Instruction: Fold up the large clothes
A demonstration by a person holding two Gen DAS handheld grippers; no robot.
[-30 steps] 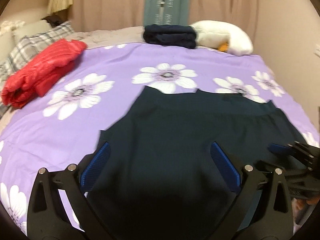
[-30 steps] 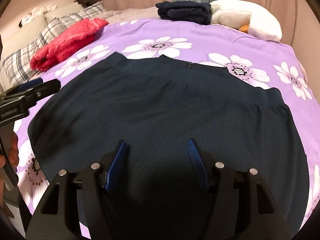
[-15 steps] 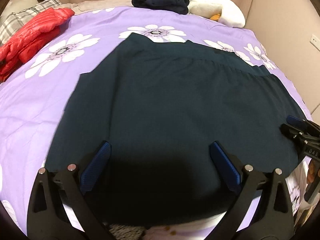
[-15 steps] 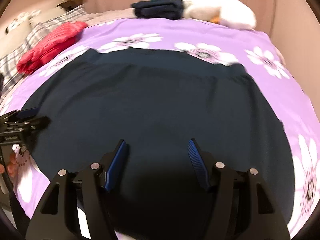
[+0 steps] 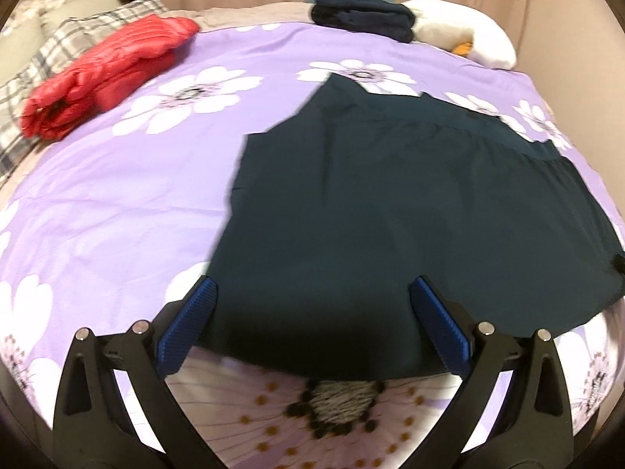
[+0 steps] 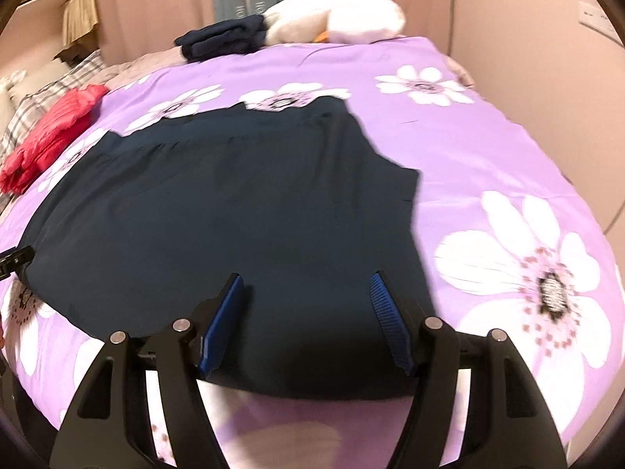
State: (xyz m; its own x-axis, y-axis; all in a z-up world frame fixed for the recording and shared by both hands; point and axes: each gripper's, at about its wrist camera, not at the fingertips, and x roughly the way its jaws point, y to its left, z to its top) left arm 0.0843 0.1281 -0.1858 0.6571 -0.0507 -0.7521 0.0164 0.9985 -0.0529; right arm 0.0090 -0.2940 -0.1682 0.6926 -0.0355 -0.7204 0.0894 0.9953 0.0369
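dark navy cloth: skirt-like garment (image 5: pixel 390 211), spread flat on the purple floral bedspread (image 5: pixel 117 195), waistband at the far end, hem at the near end
left hand-held gripper (image 5: pixel 312 328): jaws wide apart, holding nothing; near hem lies directly ahead between the blue pads (image 5: pixel 187 324), left side edge of the garment just beside the left pad
right hand-held gripper (image 6: pixel 308 320): jaws apart, a little narrower than the left, nothing held; hem runs between its pads (image 6: pixel 220 324), right side edge just outside the right pad
contact: cannot tell whether either set of pads touches the cloth
key relation: garment lies straight ahead of both grippers and away from them; long axis looks like hem-to-waistband, running forward from the jaws
nearness: left gripper is nearer the left hem corner, right gripper nearer the right one; roughly symmetric, neither favoured
likely next move (judgement): each pinches its own hem corner, then carries it forward to the waistband
risk (judgement): thin cloth, jaws could catch the bedspread as well
other items: red puffer jacket (image 5: pixel 105 74) far left, folded dark clothes (image 5: pixel 363 15) and white plush (image 5: pixel 461 35) at the far end, well apart from the garment
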